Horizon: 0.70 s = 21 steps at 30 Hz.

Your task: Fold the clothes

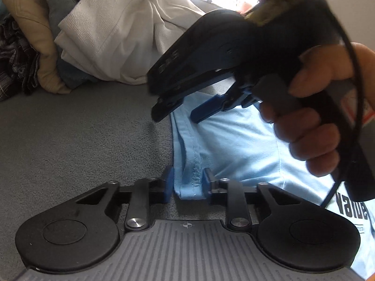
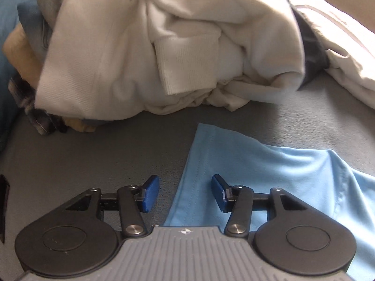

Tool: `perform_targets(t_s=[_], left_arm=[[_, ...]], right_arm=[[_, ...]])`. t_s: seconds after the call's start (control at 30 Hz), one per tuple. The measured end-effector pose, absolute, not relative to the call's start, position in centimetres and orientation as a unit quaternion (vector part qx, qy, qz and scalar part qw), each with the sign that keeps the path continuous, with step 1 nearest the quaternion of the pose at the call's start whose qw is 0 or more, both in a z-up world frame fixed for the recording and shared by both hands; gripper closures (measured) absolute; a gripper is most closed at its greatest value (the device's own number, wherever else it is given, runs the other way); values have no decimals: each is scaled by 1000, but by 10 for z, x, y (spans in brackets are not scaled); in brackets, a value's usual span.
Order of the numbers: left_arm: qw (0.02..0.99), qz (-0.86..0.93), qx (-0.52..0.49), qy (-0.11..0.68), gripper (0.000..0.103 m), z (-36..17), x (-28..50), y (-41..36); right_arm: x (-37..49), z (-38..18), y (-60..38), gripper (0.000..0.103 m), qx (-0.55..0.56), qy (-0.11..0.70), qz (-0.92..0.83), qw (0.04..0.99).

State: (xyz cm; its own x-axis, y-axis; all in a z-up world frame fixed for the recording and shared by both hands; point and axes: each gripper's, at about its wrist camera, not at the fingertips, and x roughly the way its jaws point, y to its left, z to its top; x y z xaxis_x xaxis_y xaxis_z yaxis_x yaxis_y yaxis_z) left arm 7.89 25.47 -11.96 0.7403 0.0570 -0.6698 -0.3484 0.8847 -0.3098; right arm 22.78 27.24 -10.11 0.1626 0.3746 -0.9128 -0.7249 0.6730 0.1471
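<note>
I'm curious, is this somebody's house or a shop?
Probably a home. A jumbled clothes pile and a light blue T-shirt lie on grey carpet, like laundry day.

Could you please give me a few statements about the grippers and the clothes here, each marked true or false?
1. The left gripper has its blue pads on either side of the hem of the light blue shirt. True.
2. The right gripper is clamped shut on the shirt. False: its jaws stand open over the shirt's edge.
3. A pile of white clothes lies beyond the shirt. True.
4. The shirt lies on a wooden table. False: it lies on a grey carpet-like surface.
5. A hand holds the right gripper. True.
</note>
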Motion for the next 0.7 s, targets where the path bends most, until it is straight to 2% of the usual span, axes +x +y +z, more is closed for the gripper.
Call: perform_targets(t_s=[0.07,0.1,0.17,0.23,0.7], left_arm=[[910,113,-211,338,95,-120,79,252],[912,113,-209,335,97,-119,79,251],[914,116,-208,329,99,-117,79,249],[915,117,-210,323,100,-114,78,248],[949,42,-189,249,100,-51,74,199]], right_arm=[[223,-103,275,51,-183,521,368,748],[221,-103,276,55,-191,516,367,750],[224,-101,269,85,-182,515,366,754],[229,-97,259,98,-163,516,365,758],[264,-42,126,100,19,481,353,802]])
